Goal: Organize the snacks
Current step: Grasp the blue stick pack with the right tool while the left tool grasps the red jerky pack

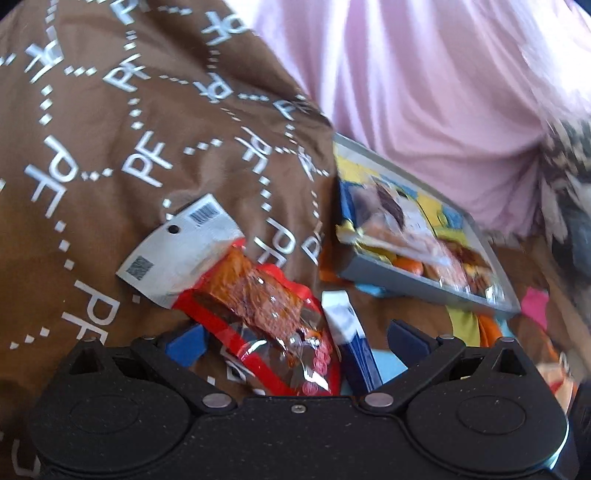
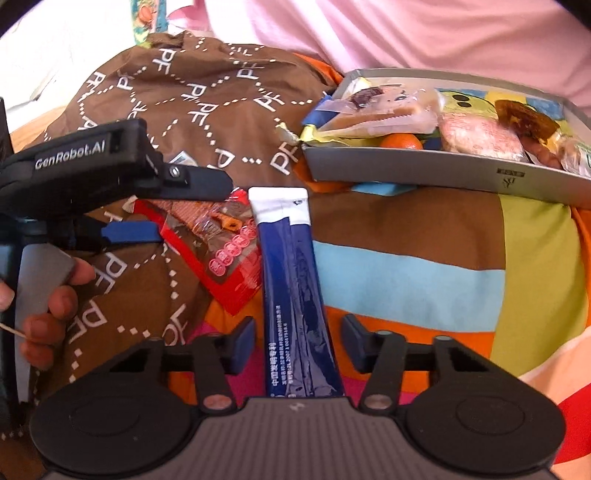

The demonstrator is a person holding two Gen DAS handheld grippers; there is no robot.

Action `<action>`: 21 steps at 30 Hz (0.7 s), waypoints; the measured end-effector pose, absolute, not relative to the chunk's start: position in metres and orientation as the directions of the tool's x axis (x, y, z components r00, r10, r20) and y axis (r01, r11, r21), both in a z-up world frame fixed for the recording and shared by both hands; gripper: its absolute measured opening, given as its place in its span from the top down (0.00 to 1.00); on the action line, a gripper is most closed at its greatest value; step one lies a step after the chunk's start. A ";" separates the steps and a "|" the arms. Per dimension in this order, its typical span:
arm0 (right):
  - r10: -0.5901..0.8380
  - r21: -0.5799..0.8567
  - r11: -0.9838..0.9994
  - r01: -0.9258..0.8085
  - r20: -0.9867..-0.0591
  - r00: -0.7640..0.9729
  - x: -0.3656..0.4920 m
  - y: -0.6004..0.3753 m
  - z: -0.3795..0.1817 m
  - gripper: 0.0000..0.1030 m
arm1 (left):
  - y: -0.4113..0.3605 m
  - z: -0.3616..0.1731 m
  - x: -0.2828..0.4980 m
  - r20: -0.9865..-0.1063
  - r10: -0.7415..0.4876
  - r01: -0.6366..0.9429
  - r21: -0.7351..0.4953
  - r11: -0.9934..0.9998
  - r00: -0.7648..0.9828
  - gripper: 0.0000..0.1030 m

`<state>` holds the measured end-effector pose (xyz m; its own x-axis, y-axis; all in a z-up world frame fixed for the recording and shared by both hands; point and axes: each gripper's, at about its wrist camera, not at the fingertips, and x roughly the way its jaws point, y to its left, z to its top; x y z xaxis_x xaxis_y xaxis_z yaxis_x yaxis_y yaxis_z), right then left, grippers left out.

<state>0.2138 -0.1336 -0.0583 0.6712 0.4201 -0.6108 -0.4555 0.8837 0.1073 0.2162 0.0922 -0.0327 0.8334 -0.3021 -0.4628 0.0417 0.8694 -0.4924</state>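
A red snack packet with a white barcode header lies on a brown printed bag, between the spread fingers of my left gripper, which is open. Beside it lies a long blue-and-white sachet. In the right wrist view the sachet runs lengthwise between the fingers of my right gripper. That gripper is open, with a small gap at each pad. My left gripper reaches in from the left over the red packet. A grey tray holds several wrapped snacks.
The brown "PF" bag bulges at the back left. A striped, many-coloured cloth covers the surface under the tray. Pink fabric fills the background. A hand holds the left gripper's handle.
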 end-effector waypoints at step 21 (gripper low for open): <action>0.367 0.084 0.904 -0.419 -0.656 0.660 0.186 -0.152 -0.063 0.56 | 0.087 -0.029 0.227 -0.347 -0.212 -0.005 -0.531 0.848 0.914 0.16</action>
<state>0.1856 -0.1522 -0.0635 0.6599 0.3670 -0.6556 -0.4191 0.9040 0.0842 0.2275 0.0866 -0.0291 0.9137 -0.2120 -0.3467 -0.0047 0.8476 -0.5307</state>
